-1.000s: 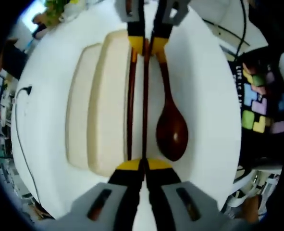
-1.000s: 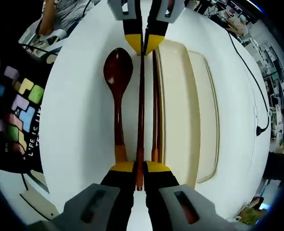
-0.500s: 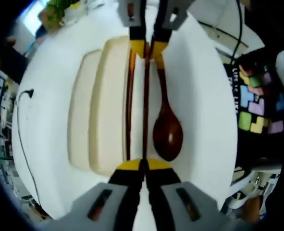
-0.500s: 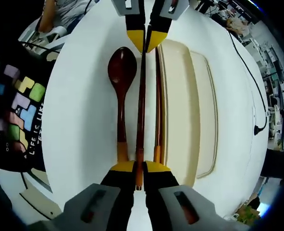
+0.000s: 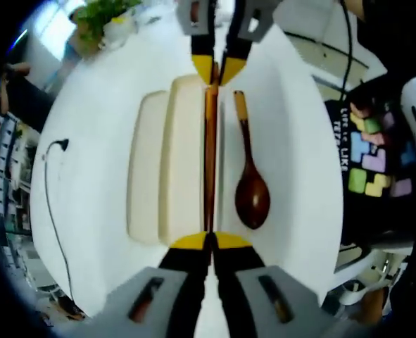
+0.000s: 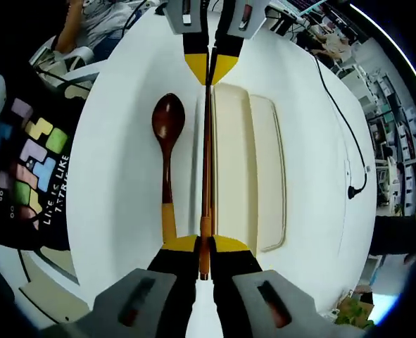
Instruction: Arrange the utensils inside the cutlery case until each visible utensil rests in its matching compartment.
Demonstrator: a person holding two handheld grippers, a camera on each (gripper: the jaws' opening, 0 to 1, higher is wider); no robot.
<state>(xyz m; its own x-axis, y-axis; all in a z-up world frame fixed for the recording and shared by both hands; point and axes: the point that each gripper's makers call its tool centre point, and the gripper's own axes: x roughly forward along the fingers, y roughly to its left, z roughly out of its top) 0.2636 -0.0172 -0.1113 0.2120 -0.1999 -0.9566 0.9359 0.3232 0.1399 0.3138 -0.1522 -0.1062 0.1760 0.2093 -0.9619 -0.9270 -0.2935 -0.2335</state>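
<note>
A long dark-brown chopstick (image 5: 209, 162) (image 6: 207, 162) hangs level above the white table, pinched at both ends. My left gripper (image 5: 209, 243) is shut on one end and appears at the top of the right gripper view (image 6: 209, 69). My right gripper (image 6: 204, 246) is shut on the other end, whose tip pokes out behind its jaws; it faces me in the left gripper view (image 5: 215, 70). A cream cutlery case (image 5: 183, 162) (image 6: 239, 169) lies below, along the chopstick. A dark wooden spoon (image 5: 252, 197) (image 6: 167, 123) lies flat beside it. Whether a second chopstick lies under the held one, I cannot tell.
A flatter cream lid part (image 5: 143, 169) (image 6: 267, 169) adjoins the case on its far side. A black cable (image 5: 49, 183) (image 6: 334, 91) trails over the table. A black item printed with coloured blocks (image 5: 366, 155) (image 6: 35, 162) sits off the table's edge, and a green plant (image 5: 105, 14) stands at the table's far end.
Both grippers have risen with the chopstick, so case and spoon look smaller. The second chopstick seen beside the held one earlier now falls in line beneath it.
</note>
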